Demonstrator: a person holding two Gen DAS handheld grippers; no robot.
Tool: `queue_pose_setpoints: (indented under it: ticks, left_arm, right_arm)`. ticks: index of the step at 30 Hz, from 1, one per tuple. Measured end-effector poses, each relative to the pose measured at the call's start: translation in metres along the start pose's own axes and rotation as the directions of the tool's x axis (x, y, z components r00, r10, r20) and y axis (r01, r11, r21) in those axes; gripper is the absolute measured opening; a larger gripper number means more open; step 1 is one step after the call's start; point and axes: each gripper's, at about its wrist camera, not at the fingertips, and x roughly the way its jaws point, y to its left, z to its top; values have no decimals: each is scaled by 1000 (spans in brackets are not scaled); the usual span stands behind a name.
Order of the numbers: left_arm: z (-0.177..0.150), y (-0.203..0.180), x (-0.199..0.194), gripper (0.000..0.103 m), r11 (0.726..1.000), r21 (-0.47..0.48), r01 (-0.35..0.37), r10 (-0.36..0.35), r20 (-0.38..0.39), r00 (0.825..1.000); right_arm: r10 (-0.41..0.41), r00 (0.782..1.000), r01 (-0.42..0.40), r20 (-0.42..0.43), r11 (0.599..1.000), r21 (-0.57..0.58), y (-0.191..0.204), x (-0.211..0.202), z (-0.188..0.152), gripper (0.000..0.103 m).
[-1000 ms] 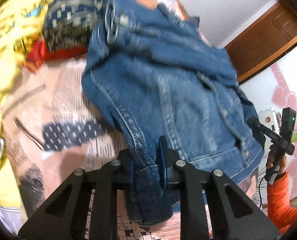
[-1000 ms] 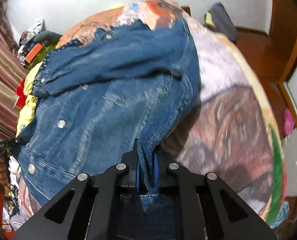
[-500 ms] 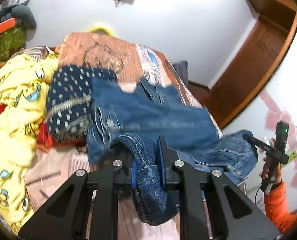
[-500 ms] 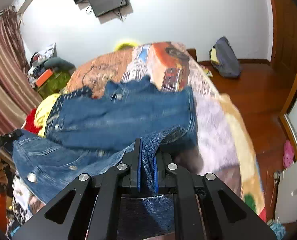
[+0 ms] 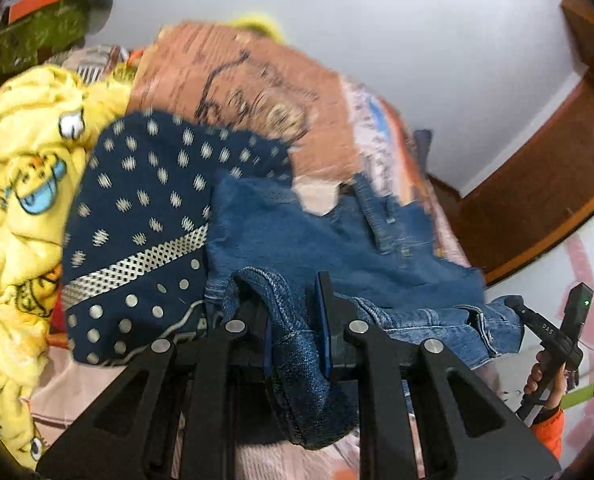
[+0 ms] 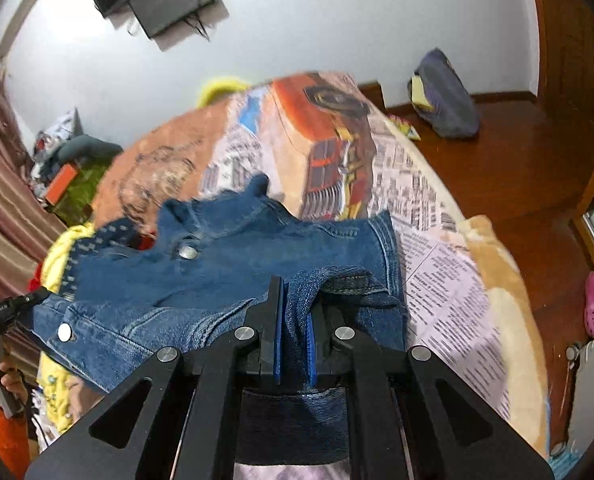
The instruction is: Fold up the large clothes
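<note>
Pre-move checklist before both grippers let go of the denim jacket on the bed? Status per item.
1. Left gripper shut on the denim jacket: ok, a fold of cloth sits between its pads.
2. Right gripper shut on the jacket: ok, denim is pinched between the blue pads.
3. Jacket body lying on the bed blanket: ok for the far part; the near hem is hidden below the grippers, cannot tell.
4. Fold lying flat: not ok, cloth bunches at both grippers.
5. Jacket apart from the navy dotted garment: not ok, their edges meet.
6. Near edge supported by the bed: cannot tell.
</note>
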Motion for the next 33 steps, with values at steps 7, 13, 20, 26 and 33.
queue_pose_setpoints:
  ticks: [7,13,20,26,33]
  left_arm:
    - [-12,14,41,21,997,48,-53,56,-56,997]
    - [-14,-3,29,24,983,163,-84,99,-85,991]
    - [-27,-34,-20,64,932,315,-181,182,25,983]
    - [-53,-35,-52,79,894,380,-236,226,72,972]
    - [-85,-9,-35,79,820,433,-373,387,59,920]
  right_arm:
    - [-60,996,56,-72,997,-48,-8,41,-8,9]
    - [-72,994,68,-85,996,-54,-5,28,-13,18]
    - [-126,991,120,-52,987,-104,6,-9,-21,58]
    - [-194,981,183,-28,958,-221,19,-39,-42,61]
    - [-261,965,239,-31,921,-306,24,-38,-76,74]
